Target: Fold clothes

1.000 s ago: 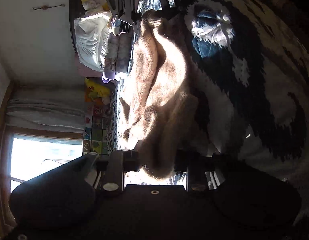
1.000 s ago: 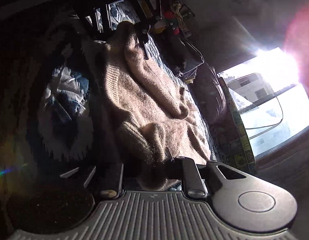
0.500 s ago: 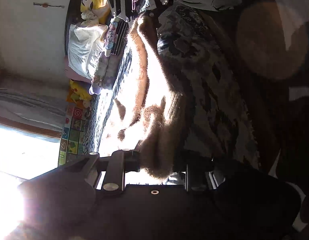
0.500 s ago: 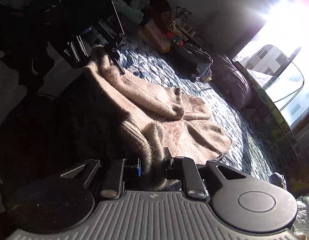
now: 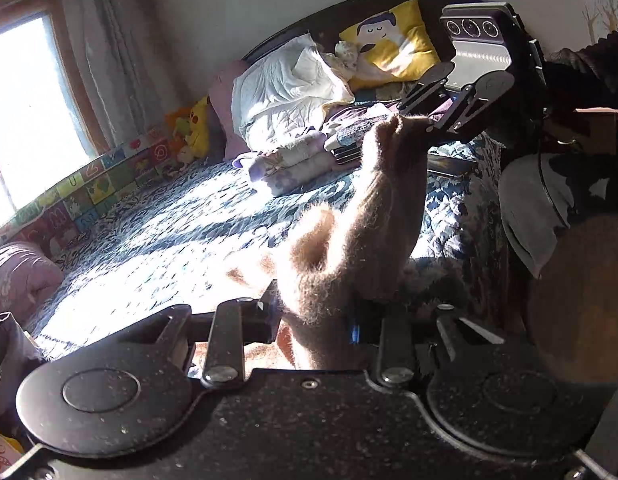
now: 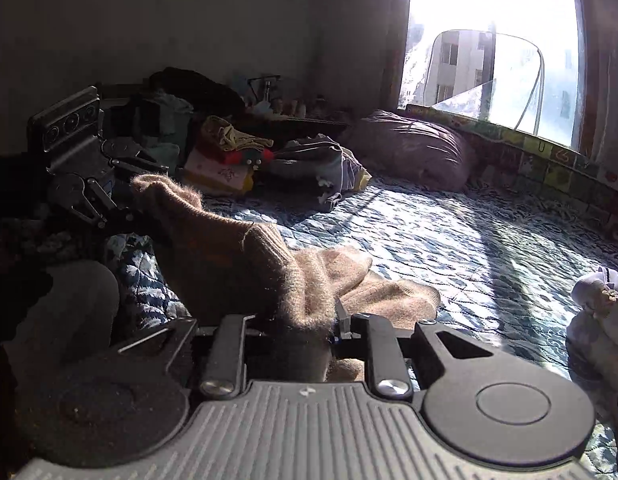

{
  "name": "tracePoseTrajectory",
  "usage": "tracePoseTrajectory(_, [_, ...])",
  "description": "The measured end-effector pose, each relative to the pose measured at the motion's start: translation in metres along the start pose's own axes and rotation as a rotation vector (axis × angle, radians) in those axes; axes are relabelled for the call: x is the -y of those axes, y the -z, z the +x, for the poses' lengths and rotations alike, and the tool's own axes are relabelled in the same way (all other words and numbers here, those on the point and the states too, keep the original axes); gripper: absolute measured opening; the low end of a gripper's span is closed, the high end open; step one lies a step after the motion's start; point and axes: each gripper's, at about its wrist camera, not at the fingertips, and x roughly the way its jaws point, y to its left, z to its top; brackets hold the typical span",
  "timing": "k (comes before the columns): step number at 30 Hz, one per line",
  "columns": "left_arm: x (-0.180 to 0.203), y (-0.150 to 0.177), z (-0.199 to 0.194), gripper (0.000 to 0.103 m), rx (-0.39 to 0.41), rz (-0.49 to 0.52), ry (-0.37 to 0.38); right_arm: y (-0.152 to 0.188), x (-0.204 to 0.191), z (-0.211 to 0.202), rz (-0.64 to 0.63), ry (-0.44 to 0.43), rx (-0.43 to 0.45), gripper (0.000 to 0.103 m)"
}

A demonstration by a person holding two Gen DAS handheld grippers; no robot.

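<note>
Now, both tongs clamped on tan sweater (image 5: 373, 220), above bed (image 5: 169, 236)

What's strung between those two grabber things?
A fuzzy tan sweater spans from the left gripper to the right gripper, both clamped on it above the quilt; both views show it.

A bed (image 5: 157, 248) with a blue-and-white quilted cover carries everything. On it at 12 o'clock in the left wrist view lie a white pillow (image 5: 281, 88), a yellow cushion (image 5: 393, 46) and folded floral cloth (image 5: 293, 160); the tan sweater's (image 6: 373, 288) lower part rests on the quilt.
</note>
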Motion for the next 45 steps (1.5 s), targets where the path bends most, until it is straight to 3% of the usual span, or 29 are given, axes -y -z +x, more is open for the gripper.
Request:
tracePoseTrajectory(4, [-0.046,0.008,0.034,0.027,0.094,-0.314,0.009,0.006,0.057,0.030,0.285,-0.061,0.049,0.022])
tracePoseTrajectory(8, [-0.077,0.013,0.074,0.023,0.162,-0.528,-0.010,0.012,0.102,0.072,0.483,-0.072,0.074,0.020])
tracePoseTrajectory(14, [-0.112,0.025,0.095,0.021,0.202,-0.665,-0.076,0.016,0.157,0.149,0.651,-0.041,0.069,0.017])
tracePoseTrajectory(23, [-0.159,0.100,0.057,0.020,0.214,-0.781,-0.105,0.027,0.211,0.220,0.772,-0.018,0.102,0.014])
tracePoseTrajectory(34, [-0.181,0.133,0.092,0.020,0.008,-0.863,-0.144,0.070,0.232,0.271,0.890,0.039,0.038,0.014])
tracePoseTrajectory(37, [-0.180,0.133,0.094,0.028,-0.036,-0.859,-0.189,0.067,0.228,0.273,0.868,0.090,0.013,0.022])
tracePoseTrajectory(38, [-0.179,0.131,0.090,0.032,-0.033,-0.852,-0.219,0.063,0.226,0.270,0.858,0.115,0.007,0.035])
tracePoseTrajectory(39, [-0.177,0.129,0.085,0.045,-0.029,-0.846,-0.254,0.058,0.224,0.266,0.850,0.140,0.005,0.038])
tracePoseTrajectory(40, [-0.175,0.126,0.076,0.050,-0.009,-0.837,-0.300,0.051,0.221,0.258,0.830,0.154,0.017,0.038])
tracePoseTrajectory(42, [-0.167,0.116,0.055,0.051,0.032,-0.801,-0.386,0.035,0.210,0.235,0.742,0.221,0.053,0.038])
tracePoseTrajectory(45, [-0.146,0.094,0.029,0.051,0.046,-0.696,-0.426,0.015,0.180,0.198,0.561,0.297,0.098,0.040])
